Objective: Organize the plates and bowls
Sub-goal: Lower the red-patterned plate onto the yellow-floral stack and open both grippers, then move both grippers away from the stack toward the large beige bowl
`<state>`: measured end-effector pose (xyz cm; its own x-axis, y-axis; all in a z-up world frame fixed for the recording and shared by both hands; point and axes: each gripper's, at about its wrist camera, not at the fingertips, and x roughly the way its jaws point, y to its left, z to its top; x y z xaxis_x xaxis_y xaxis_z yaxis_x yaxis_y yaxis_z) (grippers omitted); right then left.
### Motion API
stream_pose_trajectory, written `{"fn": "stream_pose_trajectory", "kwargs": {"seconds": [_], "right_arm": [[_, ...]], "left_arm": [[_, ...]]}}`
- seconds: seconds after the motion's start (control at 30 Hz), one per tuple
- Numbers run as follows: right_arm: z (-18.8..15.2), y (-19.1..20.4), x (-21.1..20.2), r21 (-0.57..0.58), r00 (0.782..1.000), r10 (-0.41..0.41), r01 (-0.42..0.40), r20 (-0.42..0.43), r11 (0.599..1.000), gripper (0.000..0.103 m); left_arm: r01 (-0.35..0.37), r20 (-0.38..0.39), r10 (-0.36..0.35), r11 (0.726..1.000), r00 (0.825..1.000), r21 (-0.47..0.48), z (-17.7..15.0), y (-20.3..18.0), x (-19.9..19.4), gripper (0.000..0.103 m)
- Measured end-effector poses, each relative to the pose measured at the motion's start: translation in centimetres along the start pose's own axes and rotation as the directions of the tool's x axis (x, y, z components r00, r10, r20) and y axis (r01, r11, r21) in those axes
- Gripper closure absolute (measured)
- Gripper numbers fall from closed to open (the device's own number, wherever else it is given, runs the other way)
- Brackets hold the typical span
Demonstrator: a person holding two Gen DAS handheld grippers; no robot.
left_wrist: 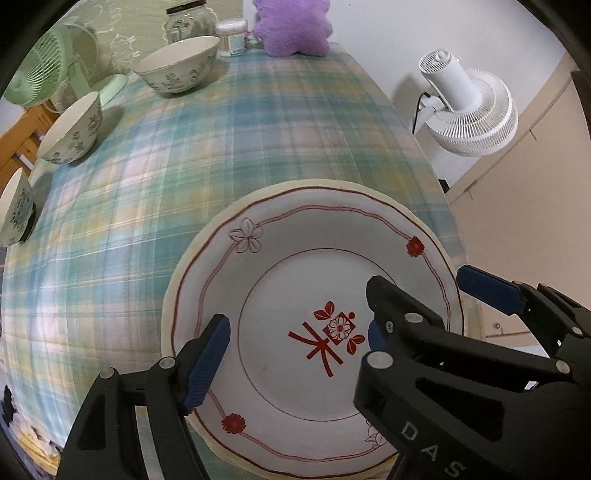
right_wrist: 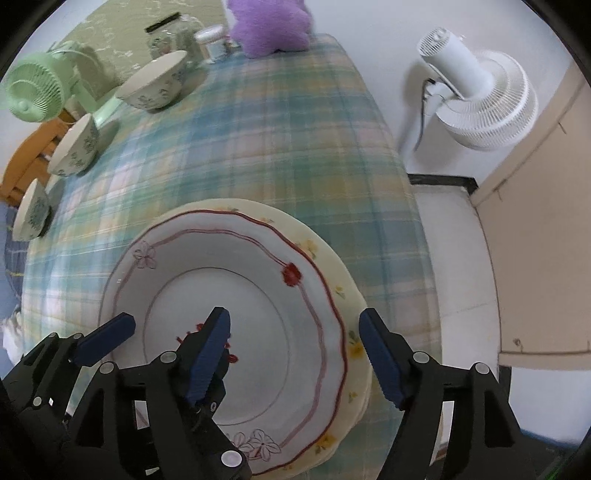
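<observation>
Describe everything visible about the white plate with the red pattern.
The white plate looks like glazed ceramic: round, wavy rim, double red line, red blossoms and outlined flowers on the border, a red character with a flower in the well. It sits upright and level on a larger cream plate, near the table's front right edge. The left gripper and right gripper both hang open above it; contact cannot be told.

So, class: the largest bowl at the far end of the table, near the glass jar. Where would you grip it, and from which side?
Grip the bowl by its rim, coming from above, one finger inside and one outside the wall. It stands upright and open, and its sides flare too wide to span. The near side is clearest; the jar crowds the far side.
</observation>
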<state>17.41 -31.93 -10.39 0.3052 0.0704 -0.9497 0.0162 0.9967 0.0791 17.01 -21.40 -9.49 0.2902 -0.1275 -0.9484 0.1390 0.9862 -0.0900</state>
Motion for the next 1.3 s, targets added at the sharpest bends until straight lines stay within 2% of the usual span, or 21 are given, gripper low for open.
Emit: {"fn": "stream_pose_trajectory", "kwargs": {"seconds": [0.2,0.33,0.43,0.77,0.9,1.03,1.17,1.3], "right_arm": [[0.2,1.2,-1.3,-0.015,0.999,0.01,-0.009,0.034,1.0,0.027],[0.5,2.2,-2.8,-0.007,0.996,0.042,-0.042,0.079,0.999,0.027],[0.5,3.8,-3.7,-0.008,0.995,0.006,-0.005,0.098,1.0,0.027],[-1.0,11.8,-6.5,0.052,0.983,-0.055,0.047,0.175,0.998,0.027],[-1.6,15.3,-7.3,0.071,0.977,-0.067,0.054,0.203,0.996,0.027],[-1.4,18.6,-7.5,0.051,0.976,-0.057,0.048,0.21,0.998,0.027],[-0.8,21.5,-8.1,-0.017,0.972,-0.047,0.052,0.23,0.999,0.027],[0.2,24.2,-7.4,-0.075,0.977,-0.012,0.029,0.214,0.997,0.027]], "left_arm": [[-0.027,0.049,0.029,0.999,0.998,-0.027,0.0,1.2,-2.1,0.024],[-0.019,0.09,0.022,0.999,0.996,-0.038,-0.1,2.8,-3.7,0.023],[-0.003,0.112,0.007,0.999,0.994,-0.034,-0.3,4.5,-4.6,0.023],[0.02,0.171,-0.022,1.0,0.985,0.017,-2.2,12.5,-8.1,0.023],[0.009,0.2,-0.013,1.0,0.98,0.022,-2.8,15.9,-9.3,0.023],[-0.002,0.208,0.007,1.0,0.978,-0.025,-3.1,18.7,-10.0,0.025],[-0.039,0.244,0.057,0.996,0.968,-0.079,-3.3,21.3,-10.7,0.025],[-0.075,0.238,0.11,0.986,0.965,-0.15,-2.9,24.3,-10.9,0.026]]}}
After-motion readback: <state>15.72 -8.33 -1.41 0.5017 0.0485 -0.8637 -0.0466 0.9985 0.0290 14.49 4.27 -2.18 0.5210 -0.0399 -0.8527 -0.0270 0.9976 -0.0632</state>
